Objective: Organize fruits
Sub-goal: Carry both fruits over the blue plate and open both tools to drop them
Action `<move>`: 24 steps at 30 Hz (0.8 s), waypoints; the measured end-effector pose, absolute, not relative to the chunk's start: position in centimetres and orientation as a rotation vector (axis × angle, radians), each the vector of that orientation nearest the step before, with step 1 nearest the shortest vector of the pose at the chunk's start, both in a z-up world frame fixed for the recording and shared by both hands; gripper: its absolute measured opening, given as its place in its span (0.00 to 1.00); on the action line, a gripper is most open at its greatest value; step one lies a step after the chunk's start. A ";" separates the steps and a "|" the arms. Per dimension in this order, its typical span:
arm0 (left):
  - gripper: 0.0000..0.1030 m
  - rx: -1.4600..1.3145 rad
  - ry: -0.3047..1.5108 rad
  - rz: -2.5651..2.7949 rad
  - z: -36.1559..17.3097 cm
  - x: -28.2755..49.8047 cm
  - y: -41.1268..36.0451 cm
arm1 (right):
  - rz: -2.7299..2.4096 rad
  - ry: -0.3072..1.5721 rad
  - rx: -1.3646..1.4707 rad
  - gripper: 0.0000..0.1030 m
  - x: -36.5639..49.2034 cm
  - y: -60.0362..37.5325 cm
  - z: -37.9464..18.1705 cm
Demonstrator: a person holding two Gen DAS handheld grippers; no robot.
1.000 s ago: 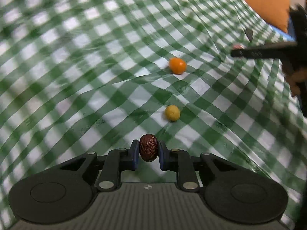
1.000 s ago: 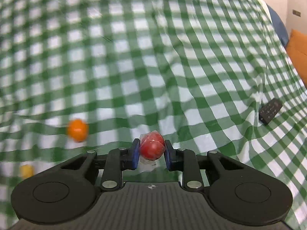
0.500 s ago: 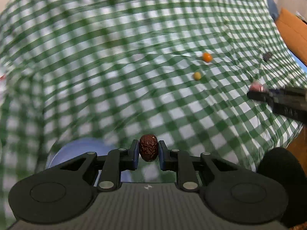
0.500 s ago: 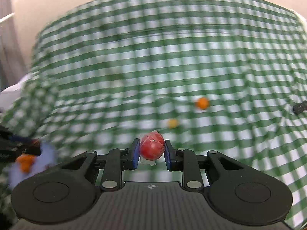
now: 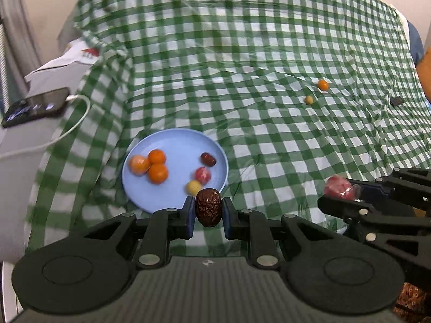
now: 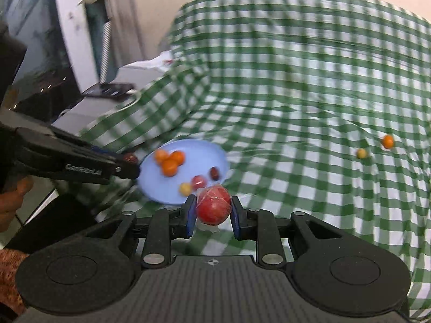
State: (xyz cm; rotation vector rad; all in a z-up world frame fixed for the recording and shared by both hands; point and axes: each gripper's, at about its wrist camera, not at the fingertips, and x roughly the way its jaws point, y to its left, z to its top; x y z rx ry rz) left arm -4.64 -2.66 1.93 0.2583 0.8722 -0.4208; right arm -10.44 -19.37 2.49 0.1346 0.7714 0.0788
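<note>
At the bottom centre of the left wrist view, the left gripper (image 5: 208,211) pinches a wrinkled brown date (image 5: 208,210); likewise in the right wrist view, the right gripper (image 6: 212,210) clamps a red fruit in clear wrap (image 6: 213,208). Just beyond both sits the blue plate (image 5: 172,140), left of centre, already holding oranges, a date and small fruits. Judged from here, each fruit should be carried over a bare patch of the plate, lowered close and let go gently so nothing rolls off. Farther off, at the right of the frame, an orange fruit (image 5: 322,84) and a yellow fruit (image 5: 309,100) lie loose on the green checked cloth (image 5: 242,40). Only the left view shows the phone (image 5: 35,107) with its white cable sharply; only the right shows a person's hand (image 6: 12,202) behind the left tool.
</note>
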 end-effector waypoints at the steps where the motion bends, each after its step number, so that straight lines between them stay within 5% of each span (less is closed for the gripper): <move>1: 0.22 0.250 0.872 -0.415 1.9 -5.0 -2.2 | 0.085 0.772 0.115 0.27 -10.6 -18.7 2.6; 24: 0.22 0.198 0.850 -0.378 2.3 -6.7 0.1 | 0.099 0.783 0.022 0.27 -11.5 -15.3 3.6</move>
